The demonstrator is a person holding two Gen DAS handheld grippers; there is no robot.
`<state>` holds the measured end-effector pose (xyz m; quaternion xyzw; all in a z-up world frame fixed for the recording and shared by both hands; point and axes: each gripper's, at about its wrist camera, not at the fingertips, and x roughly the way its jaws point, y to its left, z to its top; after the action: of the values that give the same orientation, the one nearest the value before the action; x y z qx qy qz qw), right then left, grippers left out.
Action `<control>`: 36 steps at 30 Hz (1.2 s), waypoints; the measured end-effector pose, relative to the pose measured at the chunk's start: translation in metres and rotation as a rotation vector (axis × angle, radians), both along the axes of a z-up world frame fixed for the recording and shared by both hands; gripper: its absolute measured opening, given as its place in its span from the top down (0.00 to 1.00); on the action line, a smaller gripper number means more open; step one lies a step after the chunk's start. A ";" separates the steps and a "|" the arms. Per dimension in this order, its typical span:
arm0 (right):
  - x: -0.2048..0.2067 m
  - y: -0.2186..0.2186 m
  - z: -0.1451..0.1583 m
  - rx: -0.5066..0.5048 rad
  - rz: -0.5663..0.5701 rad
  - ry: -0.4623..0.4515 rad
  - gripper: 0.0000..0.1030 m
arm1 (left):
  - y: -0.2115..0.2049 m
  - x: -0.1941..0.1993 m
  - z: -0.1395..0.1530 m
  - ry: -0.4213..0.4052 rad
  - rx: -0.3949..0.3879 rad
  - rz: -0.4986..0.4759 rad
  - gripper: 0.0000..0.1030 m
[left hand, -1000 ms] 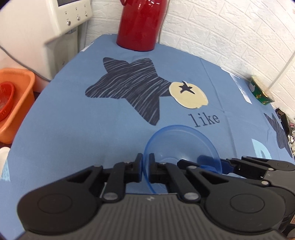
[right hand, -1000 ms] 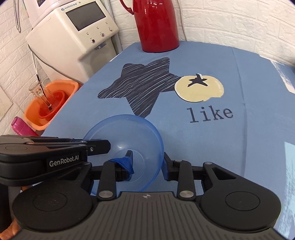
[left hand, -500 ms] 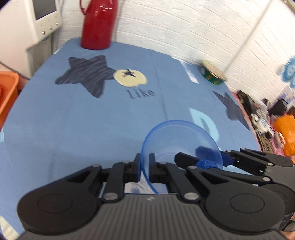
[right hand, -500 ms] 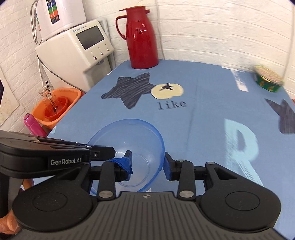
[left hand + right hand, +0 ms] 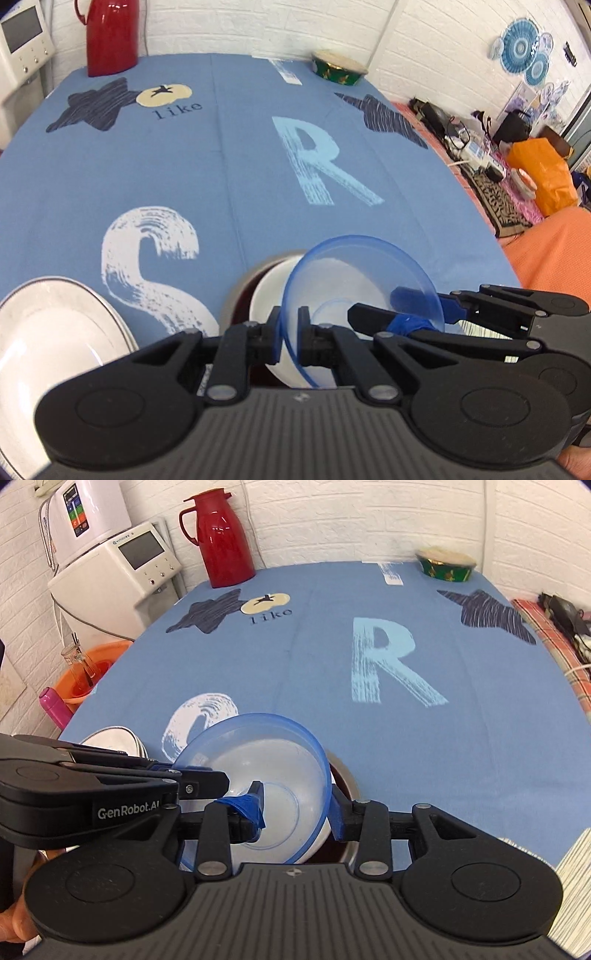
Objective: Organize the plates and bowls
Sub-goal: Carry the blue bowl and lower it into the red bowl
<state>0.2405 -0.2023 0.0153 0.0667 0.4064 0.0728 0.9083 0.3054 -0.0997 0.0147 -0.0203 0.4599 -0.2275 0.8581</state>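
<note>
A translucent blue bowl [image 5: 362,273] [image 5: 258,760] hangs tilted above a white bowl [image 5: 266,295] that sits nested in a dark red, metal-rimmed bowl [image 5: 347,775]. My left gripper [image 5: 288,328] is shut on the blue bowl's left rim, and it also shows in the right wrist view [image 5: 207,775]. My right gripper [image 5: 295,812] [image 5: 424,315] stands open astride the bowl's right rim, its blue-taped finger [image 5: 251,808] inside and the other outside. A white plate with a silver rim [image 5: 55,332] [image 5: 110,738] lies to the left on the blue tablecloth [image 5: 240,166].
A red thermos [image 5: 221,535] and a green tin [image 5: 447,566] stand at the table's far edge. Off the left side are a white appliance [image 5: 122,572] and an orange basin [image 5: 88,675]. An orange cloth [image 5: 554,258] and clutter lie to the right.
Both grippers have carried the blue bowl back from the star print at the far left to the near edge, over the stacked bowls. The plate has come into view.
</note>
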 end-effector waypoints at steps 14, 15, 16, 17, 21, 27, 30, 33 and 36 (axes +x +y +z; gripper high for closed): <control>-0.017 -0.033 0.002 0.077 -0.092 -0.072 0.79 | 0.024 0.002 0.010 -0.075 -0.018 0.024 0.56; -0.021 -0.036 0.003 0.101 -0.099 -0.078 0.78 | 0.029 0.002 0.012 -0.070 -0.033 0.031 0.56; -0.026 -0.036 0.002 0.116 -0.101 -0.082 0.78 | 0.033 0.001 0.013 -0.073 -0.040 0.037 0.56; -0.029 -0.036 0.001 0.123 -0.099 -0.080 0.78 | 0.036 -0.002 0.015 -0.084 -0.033 0.041 0.56; -0.047 -0.034 -0.002 0.145 -0.098 -0.078 0.77 | 0.051 -0.016 0.016 -0.116 -0.004 0.047 0.54; -0.074 -0.042 -0.006 0.203 -0.140 -0.060 0.76 | 0.076 -0.036 0.021 -0.114 -0.012 0.064 0.51; -0.090 -0.042 -0.007 0.237 -0.164 -0.062 0.76 | 0.083 -0.046 0.023 -0.112 -0.028 0.060 0.49; -0.100 -0.043 -0.010 0.276 -0.162 -0.050 0.75 | 0.081 -0.049 0.023 -0.089 -0.026 0.054 0.49; -0.096 -0.046 -0.013 0.291 -0.166 -0.038 0.74 | 0.078 -0.042 0.021 -0.059 -0.016 0.050 0.48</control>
<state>0.1441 -0.2480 0.0022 0.2293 0.3674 0.0566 0.8996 0.2630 -0.0219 0.0354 -0.0318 0.4320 -0.2103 0.8765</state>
